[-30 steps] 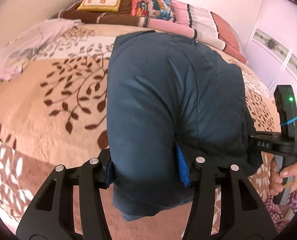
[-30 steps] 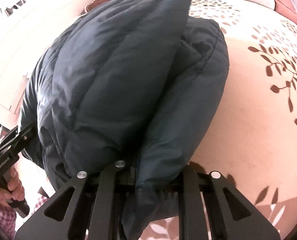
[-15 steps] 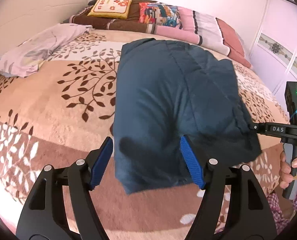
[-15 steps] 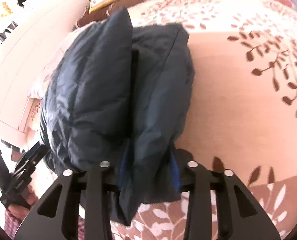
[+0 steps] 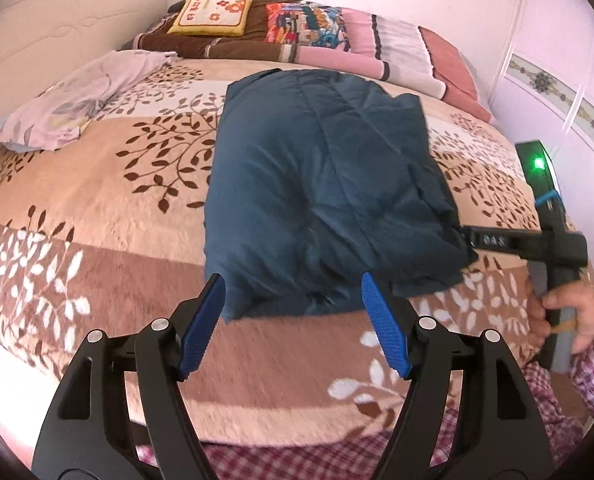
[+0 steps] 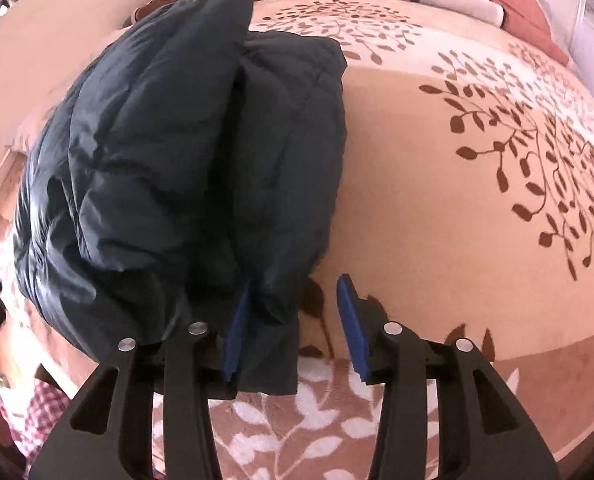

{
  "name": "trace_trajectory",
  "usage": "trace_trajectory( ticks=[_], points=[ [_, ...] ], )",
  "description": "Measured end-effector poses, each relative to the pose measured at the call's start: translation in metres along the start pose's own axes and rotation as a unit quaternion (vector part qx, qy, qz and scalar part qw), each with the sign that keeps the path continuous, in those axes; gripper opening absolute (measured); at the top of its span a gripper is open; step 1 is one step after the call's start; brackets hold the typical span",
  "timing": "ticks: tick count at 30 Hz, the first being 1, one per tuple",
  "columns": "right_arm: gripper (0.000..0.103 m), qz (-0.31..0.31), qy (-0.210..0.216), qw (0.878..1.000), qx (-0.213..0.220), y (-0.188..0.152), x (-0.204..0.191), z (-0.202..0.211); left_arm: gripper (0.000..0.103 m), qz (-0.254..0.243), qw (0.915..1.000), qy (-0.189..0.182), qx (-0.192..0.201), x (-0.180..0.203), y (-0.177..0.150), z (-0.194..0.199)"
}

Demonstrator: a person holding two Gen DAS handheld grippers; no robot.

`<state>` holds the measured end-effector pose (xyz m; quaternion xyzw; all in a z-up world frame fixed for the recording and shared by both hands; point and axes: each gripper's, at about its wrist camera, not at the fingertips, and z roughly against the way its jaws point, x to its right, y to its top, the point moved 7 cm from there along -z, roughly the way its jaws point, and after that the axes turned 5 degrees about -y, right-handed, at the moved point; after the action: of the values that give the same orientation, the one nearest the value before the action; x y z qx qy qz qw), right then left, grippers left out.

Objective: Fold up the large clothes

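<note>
On my right gripper (image 5: 467,240), out at three o'clock from my left wrist, the black side bar carries pale letters that read "DAS". I can read no other writing anywhere.

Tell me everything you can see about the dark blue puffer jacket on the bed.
The dark blue puffer jacket is quilted, with stitched seams and a slightly shiny, padded shell. It lies folded into a thick, roughly rectangular bundle on the leaf-patterned blanket, layers stacked, its near edge close to the foot of the bed. The left gripper stands open just short of it, touching nothing. The right gripper is opening, a hanging corner of the jacket between its jaws and against one blue pad.
</note>
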<state>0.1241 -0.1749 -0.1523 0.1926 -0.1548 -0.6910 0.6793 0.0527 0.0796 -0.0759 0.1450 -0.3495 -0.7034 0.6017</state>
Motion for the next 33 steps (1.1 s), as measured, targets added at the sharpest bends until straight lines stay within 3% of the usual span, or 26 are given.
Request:
trace_trajectory(
  ticks=[6, 12, 14, 20, 25, 26, 33],
  points=[
    [0.043, -0.001, 0.011, 0.999, 0.048, 0.005, -0.001, 0.032, 0.076, 0.015, 0.9998, 0.011, -0.002, 0.015, -0.017, 0.015],
    [0.047, 0.037, 0.004, 0.994, 0.099, -0.026, -0.021, 0.088, 0.084, 0.006, 0.9982, 0.06, 0.005, 0.018, -0.026, 0.03],
    [0.053, 0.036, 0.006, 0.994, 0.101, -0.038, -0.027, 0.095, 0.085, 0.004, 0.997, 0.077, 0.007, 0.015, -0.029, 0.034],
    [0.053, 0.006, 0.027, 0.997, 0.072, -0.075, -0.037, 0.09, 0.087, 0.006, 0.9939, 0.11, -0.002, 0.005, -0.038, 0.038],
    [0.054, 0.019, 0.01, 0.998, 0.054, -0.099, -0.047, 0.08, 0.087, 0.017, 0.9942, 0.106, 0.0, -0.001, -0.041, 0.038],
    [0.058, 0.023, 0.002, 0.998, 0.051, -0.102, -0.048, 0.078, 0.087, 0.019, 0.9943, 0.105, -0.001, -0.002, -0.041, 0.038],
    [0.064, 0.06, -0.034, 0.996, 0.061, -0.112, -0.059, 0.077, 0.087, 0.023, 0.9953, 0.092, -0.018, 0.002, -0.048, 0.028]
  ],
)
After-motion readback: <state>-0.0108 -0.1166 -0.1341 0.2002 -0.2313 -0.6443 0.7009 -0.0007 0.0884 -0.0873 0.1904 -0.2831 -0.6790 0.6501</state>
